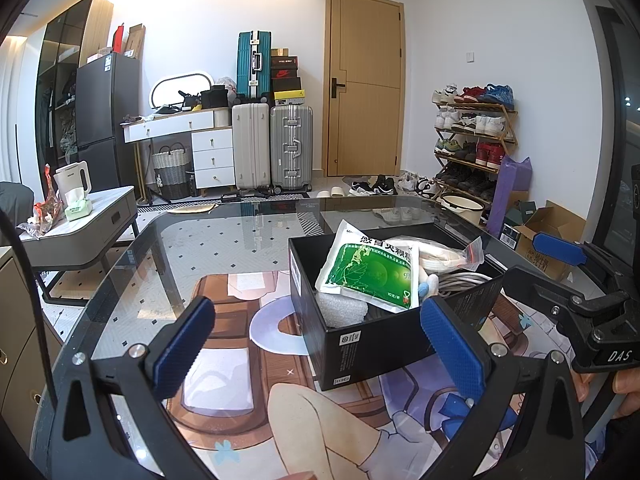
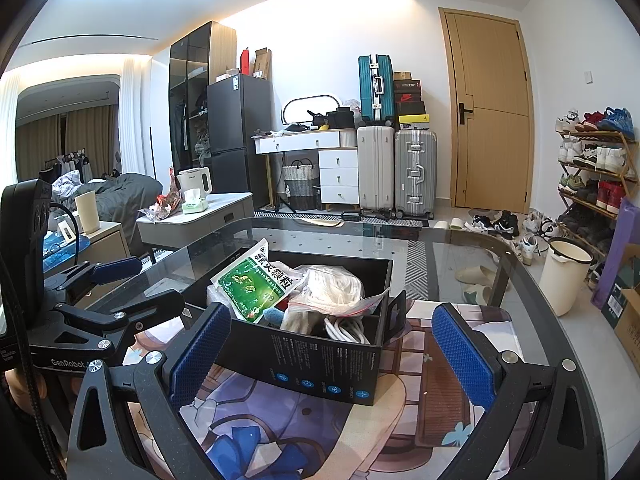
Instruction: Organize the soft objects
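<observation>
Left wrist view looks across the glass desk [image 1: 168, 248] at one black box [image 1: 384, 332], standing on the printed mat at about one o'clock from the left gripper [image 1: 320, 344]. That gripper's jaws are spread wide and hold nothing; the box's near corner sits between them without being pinched. The right gripper [image 2: 332, 352] is likewise wide apart and empty, with the box at twelve o'clock, just ahead.

Judging by this, the sorting looks nearly done: the soft things already lie inside and no loose item shows on the desk. The next move probably calls for tucking down what sticks up, or squaring the box.

Counted inside: one green sachet [image 2: 252, 284] leaning over the nine o'clock rim, one clear bag of white cord [image 2: 336, 292], one foam block [image 1: 342, 310], one coil of white cable [image 2: 346, 328], one small blue-and-white plush piece [image 1: 428, 284].
</observation>
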A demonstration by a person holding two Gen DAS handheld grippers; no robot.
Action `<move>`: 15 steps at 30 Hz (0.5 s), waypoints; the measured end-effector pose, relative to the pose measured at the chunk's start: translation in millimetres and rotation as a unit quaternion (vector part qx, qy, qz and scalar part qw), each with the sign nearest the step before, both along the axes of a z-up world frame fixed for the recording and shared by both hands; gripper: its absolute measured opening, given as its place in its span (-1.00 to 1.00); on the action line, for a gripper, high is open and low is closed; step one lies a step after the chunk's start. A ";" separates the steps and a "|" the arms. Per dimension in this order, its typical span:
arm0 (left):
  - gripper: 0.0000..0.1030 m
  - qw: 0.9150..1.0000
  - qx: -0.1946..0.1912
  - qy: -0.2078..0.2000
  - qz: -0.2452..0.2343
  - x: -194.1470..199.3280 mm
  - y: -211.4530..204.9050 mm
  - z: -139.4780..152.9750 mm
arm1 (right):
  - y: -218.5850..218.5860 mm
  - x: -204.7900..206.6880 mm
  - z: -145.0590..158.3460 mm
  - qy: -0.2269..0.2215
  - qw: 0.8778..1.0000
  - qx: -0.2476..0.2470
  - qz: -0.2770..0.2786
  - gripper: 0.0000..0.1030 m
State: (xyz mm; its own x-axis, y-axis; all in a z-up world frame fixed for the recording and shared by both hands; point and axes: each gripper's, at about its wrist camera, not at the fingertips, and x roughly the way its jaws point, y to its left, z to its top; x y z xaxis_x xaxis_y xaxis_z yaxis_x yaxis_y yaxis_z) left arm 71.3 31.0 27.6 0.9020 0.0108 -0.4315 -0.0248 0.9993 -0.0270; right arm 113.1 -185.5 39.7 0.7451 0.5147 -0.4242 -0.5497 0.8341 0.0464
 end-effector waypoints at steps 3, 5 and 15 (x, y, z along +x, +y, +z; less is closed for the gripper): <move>1.00 1.000 0.000 0.000 0.000 0.0 0.0 -0.1 | 0.0 -0.5 -0.1 0.000 1.000 0.000 0.000 0.99; 1.00 1.000 0.000 0.000 0.000 -0.1 -0.1 -0.2 | 0.1 -0.2 -0.2 0.000 1.000 0.000 0.000 0.99; 1.00 1.000 0.000 0.000 0.006 -0.5 0.7 1.9 | 0.4 -0.9 -0.6 -0.001 1.000 0.000 0.000 0.99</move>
